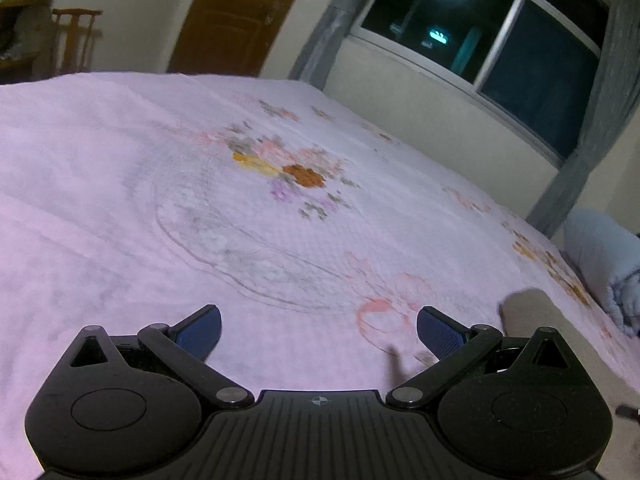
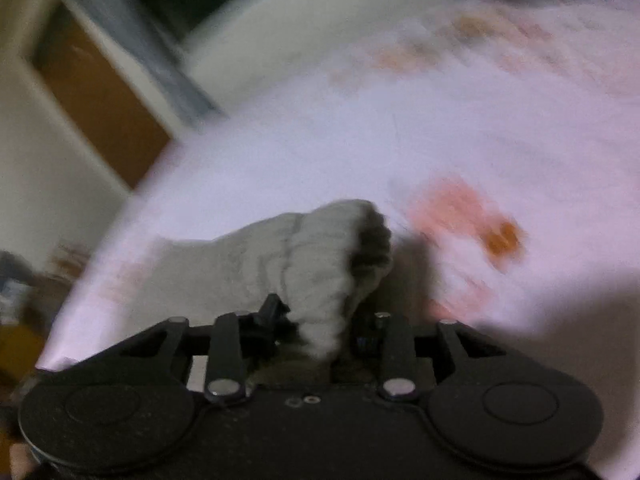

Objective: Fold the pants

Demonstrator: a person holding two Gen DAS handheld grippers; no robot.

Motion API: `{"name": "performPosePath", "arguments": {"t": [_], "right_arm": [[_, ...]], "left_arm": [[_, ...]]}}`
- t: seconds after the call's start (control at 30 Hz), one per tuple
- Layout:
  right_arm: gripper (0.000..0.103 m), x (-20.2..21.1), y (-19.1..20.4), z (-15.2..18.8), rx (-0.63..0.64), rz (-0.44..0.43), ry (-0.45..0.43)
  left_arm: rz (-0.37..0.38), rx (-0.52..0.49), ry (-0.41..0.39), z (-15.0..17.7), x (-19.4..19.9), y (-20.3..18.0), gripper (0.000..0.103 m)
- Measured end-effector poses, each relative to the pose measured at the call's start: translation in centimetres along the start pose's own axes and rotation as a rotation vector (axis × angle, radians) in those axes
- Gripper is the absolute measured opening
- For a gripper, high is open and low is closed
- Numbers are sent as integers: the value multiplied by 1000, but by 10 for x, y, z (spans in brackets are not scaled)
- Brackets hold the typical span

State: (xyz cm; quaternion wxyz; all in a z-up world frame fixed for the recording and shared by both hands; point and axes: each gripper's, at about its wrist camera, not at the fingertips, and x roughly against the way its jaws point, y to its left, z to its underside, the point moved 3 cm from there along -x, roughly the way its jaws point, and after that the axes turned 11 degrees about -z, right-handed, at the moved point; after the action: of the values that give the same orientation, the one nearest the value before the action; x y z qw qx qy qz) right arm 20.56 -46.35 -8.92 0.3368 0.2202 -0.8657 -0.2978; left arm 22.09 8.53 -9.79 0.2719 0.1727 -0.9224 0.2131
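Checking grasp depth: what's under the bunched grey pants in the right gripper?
Beneath the bunched grey fabric pants, the pink floral bedsheet shows around them with a shadow on one side. The right gripper is shut on the pants; its fingertips and the sheet directly below are covered.

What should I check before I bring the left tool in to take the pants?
1. Right tool clamped on the grey knit pants: ok, cloth bunched between its closed fingers.
2. Left tool free and open: ok, blue pads wide apart, nothing between them.
3. Pants visible to the left tool: ok, barely; only a grey edge at its right.
4. Pink floral bedspread flat where the fold will land: ok.
5. Rolled light-blue quilt away from the pants: ok, it sits at the bed's edge, apart from them.
6. How the pants lie overall, legs aligned: cannot tell, right view blurred.
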Motion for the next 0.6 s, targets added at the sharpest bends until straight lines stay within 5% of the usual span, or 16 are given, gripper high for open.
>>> {"name": "performPosePath", "arguments": {"t": [0.07, 0.13, 0.4, 0.6], "right_arm": [[40, 17, 12, -2, 30, 36, -66], [73, 35, 27, 2, 80, 83, -131], [75, 76, 59, 49, 208, 128, -152], [77, 68, 62, 61, 228, 136, -128]], "left_arm": [[21, -51, 5, 1, 14, -5, 103], [32, -150, -21, 7, 36, -14, 103], [149, -528, -23, 54, 97, -64, 103], [165, -637, 26, 79, 101, -96, 103]]}}
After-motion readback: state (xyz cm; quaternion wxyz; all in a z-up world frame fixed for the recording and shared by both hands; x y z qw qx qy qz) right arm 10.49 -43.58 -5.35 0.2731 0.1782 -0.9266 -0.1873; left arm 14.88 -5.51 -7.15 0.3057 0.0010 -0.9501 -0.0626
